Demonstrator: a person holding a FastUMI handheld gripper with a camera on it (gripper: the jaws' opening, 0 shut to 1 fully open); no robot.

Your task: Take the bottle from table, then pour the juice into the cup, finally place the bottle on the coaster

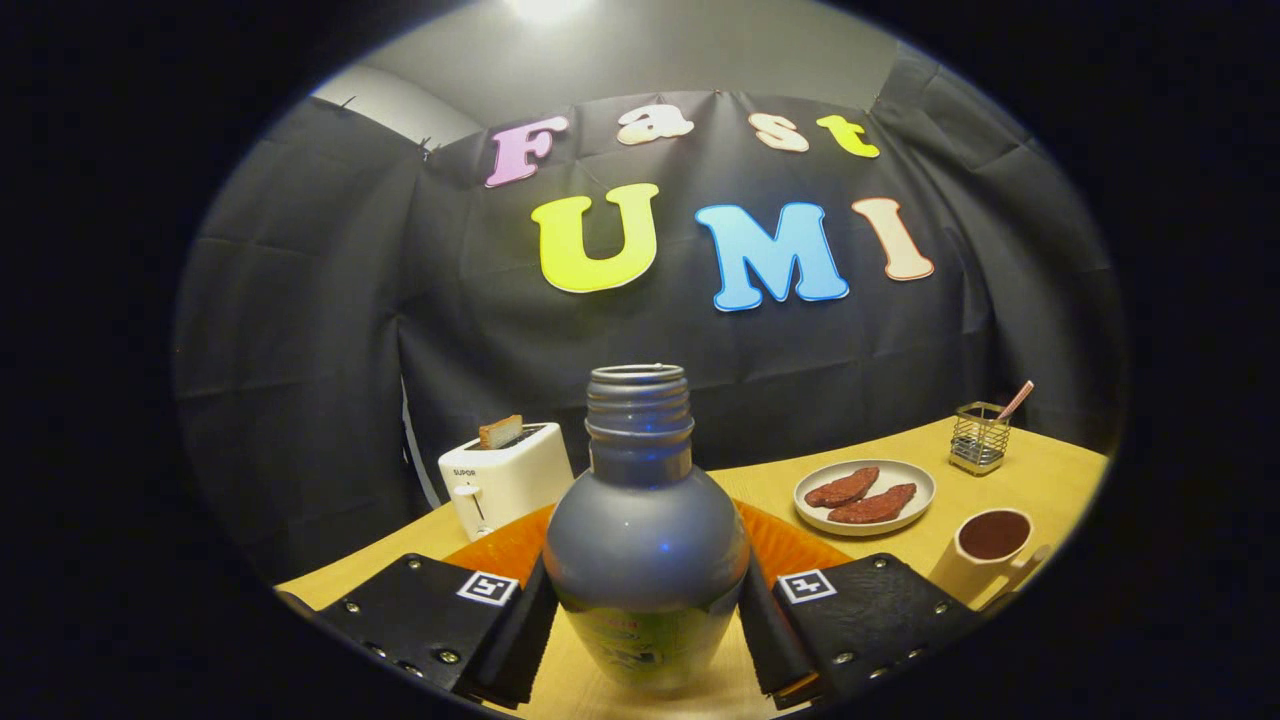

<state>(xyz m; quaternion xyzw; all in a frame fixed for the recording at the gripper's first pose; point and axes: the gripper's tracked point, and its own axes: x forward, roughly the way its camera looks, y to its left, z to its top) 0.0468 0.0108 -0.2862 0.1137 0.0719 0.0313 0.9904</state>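
A dark, uncapped bottle [645,545] stands upright between my two fingers, and my gripper [648,625] is shut on its lower body, both pads pressing its sides. An orange round coaster [790,545] lies on the wooden table directly behind the bottle, showing on both sides of it. A white cup [990,555] holding dark juice stands to the right, just beyond my right finger [860,615]. The bottle's base is partly hidden low down between the fingers.
A white toaster [505,478] with a slice of bread stands at the back left. A plate [866,496] with two brown pieces lies behind the coaster on the right. A wire holder [979,438] with a stick stands at the far right.
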